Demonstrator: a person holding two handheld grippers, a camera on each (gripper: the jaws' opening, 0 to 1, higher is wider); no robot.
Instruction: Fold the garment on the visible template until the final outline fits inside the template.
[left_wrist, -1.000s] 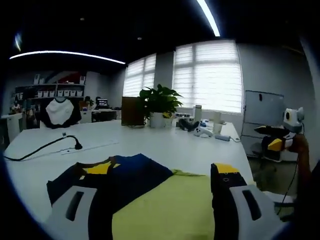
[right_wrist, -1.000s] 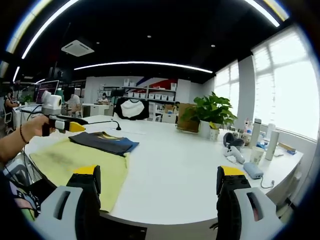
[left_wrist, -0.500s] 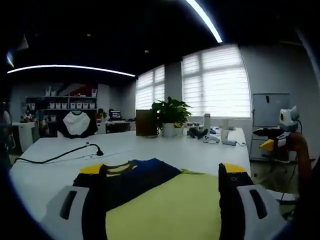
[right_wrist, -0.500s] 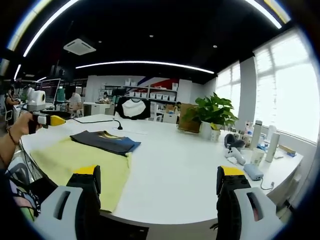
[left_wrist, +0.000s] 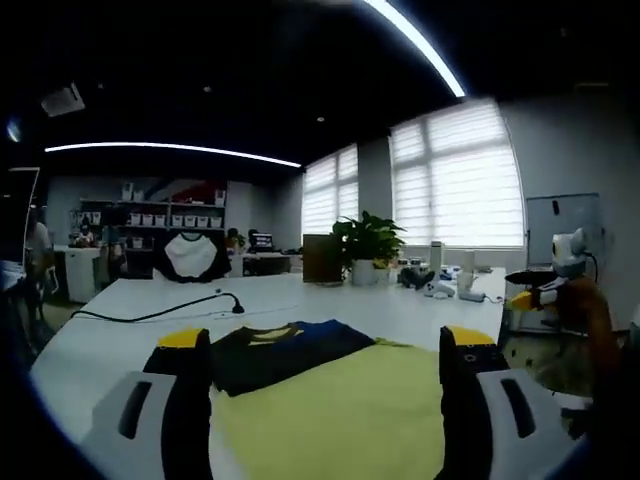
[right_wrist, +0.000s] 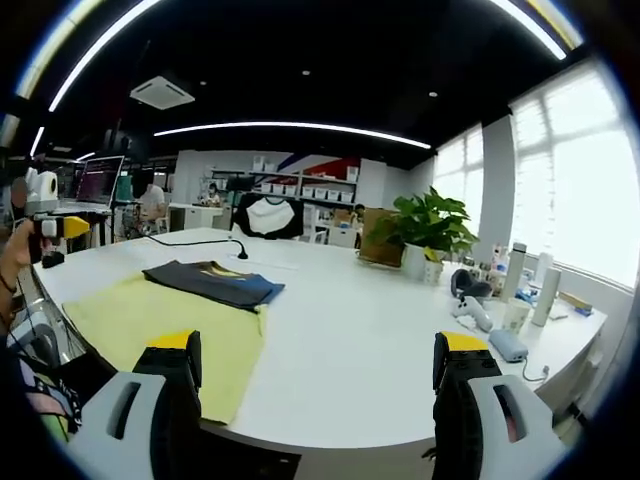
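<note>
A: Where is the garment (left_wrist: 275, 352)?

B: Dark, folded, lying flat on the yellow-green template (left_wrist: 340, 410), at the template's far end on the white counter (left_wrist: 130, 320). In the right gripper view the garment (right_wrist: 215, 282) sits at the template's (right_wrist: 160, 325) back edge, with yellow trim showing at its middle. Its near edge in the left gripper view is partly cut off by the left tool's jaw.

A: State of the left tool (left_wrist: 322, 390)?

B: Jaws spread wide, nothing between them — held above the template's near end. The template's lower part drops out of frame.

A: Right tool (right_wrist: 318, 390)?

B: Also wide apart and holding nothing, hovering off the counter's (right_wrist: 370, 330) near edge. The left tool (right_wrist: 45, 225) shows at the far left of that view, a hand behind it; how its jaws stand there is too small to tell.

A: Anything else legible?

B: A black cable (left_wrist: 150, 312) lies on the counter beyond the garment. A potted plant (right_wrist: 425, 235) stands at the far side, small items (right_wrist: 490, 320) beside it — bottles and a white device, hard to make out. A black-and-white shirt (right_wrist: 268, 216) hangs in the background. In the left gripper view the right tool (left_wrist: 545, 290) enters from the right edge, blurred.
</note>
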